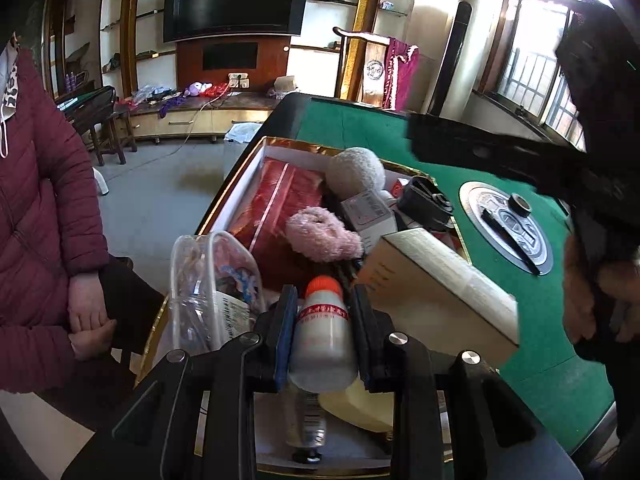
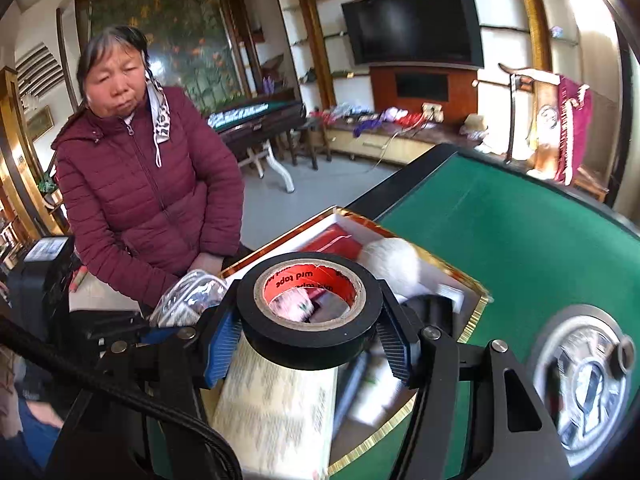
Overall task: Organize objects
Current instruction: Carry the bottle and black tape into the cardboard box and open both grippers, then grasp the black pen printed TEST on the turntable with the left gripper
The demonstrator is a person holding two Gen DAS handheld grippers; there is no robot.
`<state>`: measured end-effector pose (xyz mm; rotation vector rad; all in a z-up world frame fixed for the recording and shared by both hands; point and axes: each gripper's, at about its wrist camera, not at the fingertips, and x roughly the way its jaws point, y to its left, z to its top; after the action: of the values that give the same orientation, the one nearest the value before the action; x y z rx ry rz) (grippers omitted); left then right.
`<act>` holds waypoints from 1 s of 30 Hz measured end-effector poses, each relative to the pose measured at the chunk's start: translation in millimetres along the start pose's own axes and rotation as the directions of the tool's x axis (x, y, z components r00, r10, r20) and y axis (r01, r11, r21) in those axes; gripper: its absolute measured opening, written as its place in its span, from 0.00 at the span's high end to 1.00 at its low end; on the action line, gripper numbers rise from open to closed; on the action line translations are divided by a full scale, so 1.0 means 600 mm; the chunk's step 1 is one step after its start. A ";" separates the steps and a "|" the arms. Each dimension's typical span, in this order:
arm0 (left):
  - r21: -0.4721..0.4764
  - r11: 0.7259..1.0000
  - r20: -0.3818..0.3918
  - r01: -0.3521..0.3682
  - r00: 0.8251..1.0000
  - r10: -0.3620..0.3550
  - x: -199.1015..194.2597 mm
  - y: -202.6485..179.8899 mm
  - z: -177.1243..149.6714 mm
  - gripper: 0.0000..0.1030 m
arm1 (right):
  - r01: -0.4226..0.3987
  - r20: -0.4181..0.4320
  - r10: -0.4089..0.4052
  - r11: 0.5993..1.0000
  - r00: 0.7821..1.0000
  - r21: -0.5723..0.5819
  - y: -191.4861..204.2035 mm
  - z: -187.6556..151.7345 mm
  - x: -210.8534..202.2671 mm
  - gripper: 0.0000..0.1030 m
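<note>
A living room with a grey floor (image 1: 160,200). A dark television (image 1: 236,2) hangs on a wood-panelled wall between white shelves (image 1: 320,24). A low cabinet (image 1: 200,116) runs beneath. Bright daylight enters barred windows (image 1: 536,80) at right. A green-topped table (image 2: 500,220) fills the foreground.

Box interior: the gold-rimmed box (image 1: 256,148) is crowded; red packet (image 1: 280,200), white ball (image 1: 354,170), pink fluffy piece (image 1: 320,234), clear pouch (image 1: 208,280) and cream carton (image 1: 440,288) fill it.
Open room: bare green table felt (image 1: 360,128) beyond the box.
Table centre: round metal plate (image 1: 506,224) on the felt.
Left side: a person in a maroon jacket (image 1: 40,200) stands close against the box.
</note>
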<state>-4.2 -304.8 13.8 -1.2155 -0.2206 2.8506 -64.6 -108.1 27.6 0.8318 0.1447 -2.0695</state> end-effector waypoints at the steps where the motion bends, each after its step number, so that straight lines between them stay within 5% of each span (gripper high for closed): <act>1: 0.000 1.000 -0.005 0.000 1.000 0.000 0.003 0.003 0.000 0.78 | -0.002 -0.013 0.002 1.000 1.000 0.004 -0.001 0.006 0.013 0.40; 8: -0.005 1.000 -0.005 0.005 1.000 -0.005 0.008 0.015 0.002 0.78 | 0.000 -0.167 0.000 1.000 0.986 -0.003 -0.008 0.035 0.123 0.40; 16: -0.034 0.999 0.002 0.007 1.000 -0.007 0.004 0.029 -0.002 0.78 | -0.003 -0.292 -0.003 1.000 0.957 -0.020 -0.005 0.033 0.173 0.40; 22: -0.065 0.997 0.003 0.032 1.000 -0.031 -0.003 0.029 -0.006 0.77 | -0.017 -0.236 0.015 1.000 0.972 -0.005 -0.006 0.031 0.133 0.30; 30: -0.060 0.998 0.033 0.028 0.999 -0.026 -0.036 0.007 0.000 0.77 | -0.049 -0.114 0.058 0.996 0.992 0.078 -0.018 0.011 0.034 0.29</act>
<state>10.7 -310.7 28.7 -1.1683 -0.3236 2.8621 -84.1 -118.2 18.0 0.9919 0.1070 -1.9869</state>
